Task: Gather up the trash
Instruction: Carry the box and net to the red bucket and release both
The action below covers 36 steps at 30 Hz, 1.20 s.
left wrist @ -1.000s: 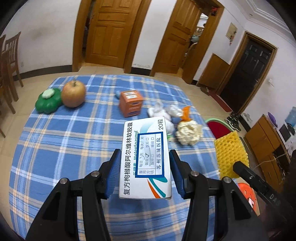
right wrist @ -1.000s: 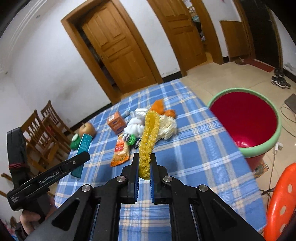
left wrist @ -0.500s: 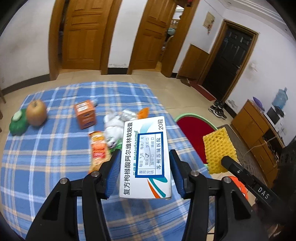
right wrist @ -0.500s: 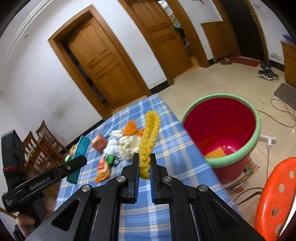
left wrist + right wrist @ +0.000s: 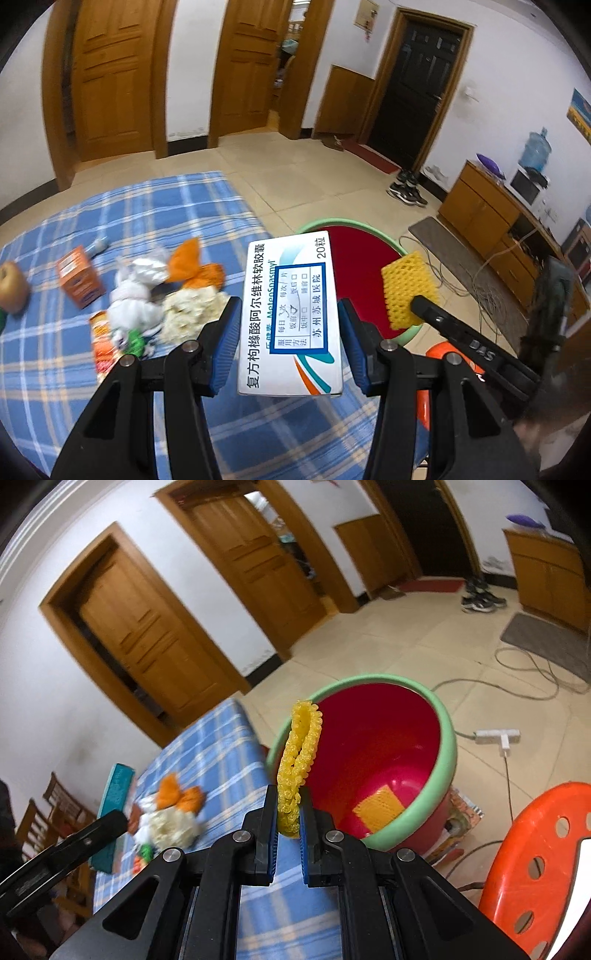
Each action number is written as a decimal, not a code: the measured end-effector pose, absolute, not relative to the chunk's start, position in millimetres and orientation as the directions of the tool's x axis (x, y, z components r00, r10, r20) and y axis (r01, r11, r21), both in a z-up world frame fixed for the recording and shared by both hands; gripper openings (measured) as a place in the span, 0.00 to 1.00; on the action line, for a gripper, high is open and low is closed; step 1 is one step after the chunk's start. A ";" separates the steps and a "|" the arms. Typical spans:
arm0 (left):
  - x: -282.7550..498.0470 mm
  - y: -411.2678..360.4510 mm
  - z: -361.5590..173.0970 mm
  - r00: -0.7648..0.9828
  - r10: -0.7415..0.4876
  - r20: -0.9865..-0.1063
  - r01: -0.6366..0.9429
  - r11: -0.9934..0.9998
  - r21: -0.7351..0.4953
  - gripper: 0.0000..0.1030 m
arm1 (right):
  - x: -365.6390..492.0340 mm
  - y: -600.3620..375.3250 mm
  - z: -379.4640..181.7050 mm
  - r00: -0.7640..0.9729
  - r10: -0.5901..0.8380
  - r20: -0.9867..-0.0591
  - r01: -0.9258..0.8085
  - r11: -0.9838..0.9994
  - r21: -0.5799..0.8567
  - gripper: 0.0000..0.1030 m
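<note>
Sitting clamped between left jaws, medicine box (image 5: 291, 314), yellow foam net (image 5: 298, 764) pinched in right jaws

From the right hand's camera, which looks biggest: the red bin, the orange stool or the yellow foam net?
1. Red bin, fills most of the picture.
2. Orange stool, partly cut off at the edge, so its rank is unsure.
3. Yellow foam net, smallest, though nearest the camera.

Blue plaid table (image 5: 192, 206) bearing orange carton (image 5: 78, 277), apple (image 5: 13, 287), wrappers (image 5: 155, 295).
</note>
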State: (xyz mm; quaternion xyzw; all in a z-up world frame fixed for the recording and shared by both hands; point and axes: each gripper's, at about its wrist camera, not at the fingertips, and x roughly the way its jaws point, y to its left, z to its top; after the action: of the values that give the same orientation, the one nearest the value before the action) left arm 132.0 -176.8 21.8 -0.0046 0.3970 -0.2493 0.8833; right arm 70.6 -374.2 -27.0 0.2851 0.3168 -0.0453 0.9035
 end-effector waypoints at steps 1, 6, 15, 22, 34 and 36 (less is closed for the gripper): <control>133.7 -181.0 20.6 0.557 -0.444 -0.701 0.443 0.874 -0.202 0.50 | 73.0 -377.7 -29.5 0.792 0.097 -0.603 0.268 0.831 0.487 0.09; 145.2 -200.3 12.9 0.536 -0.449 -0.715 0.466 0.863 -0.192 0.50 | 85.3 -387.9 -42.3 0.773 0.090 -0.628 0.299 0.821 0.486 0.12; 158.2 -226.6 1.0 0.501 -0.451 -0.739 0.500 0.848 -0.178 0.50 | 88.4 -400.9 -53.9 0.770 0.089 -0.631 0.331 0.791 0.515 0.28; 166.1 -248.3 -11.6 0.481 -0.454 -0.750 0.533 0.830 -0.161 0.50 | 76.4 -411.5 -48.5 0.792 0.062 -0.608 0.354 0.765 0.539 0.28; 185.1 -286.5 -36.2 0.432 -0.435 -0.790 0.572 0.809 -0.133 0.61 | 68.5 -419.4 -46.2 0.787 0.041 -0.615 0.391 0.738 0.549 0.28; 184.5 -283.7 -35.7 0.434 -0.435 -0.789 0.565 0.813 -0.137 0.61 | 67.9 -416.6 -43.2 0.789 0.035 -0.613 0.387 0.747 0.541 0.28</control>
State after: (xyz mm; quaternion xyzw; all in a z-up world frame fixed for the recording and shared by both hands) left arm 184.5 -283.7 -35.7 0.0740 0.4417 -0.2964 0.8435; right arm 67.9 -416.6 -43.2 0.3417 0.3091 -0.0999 0.8819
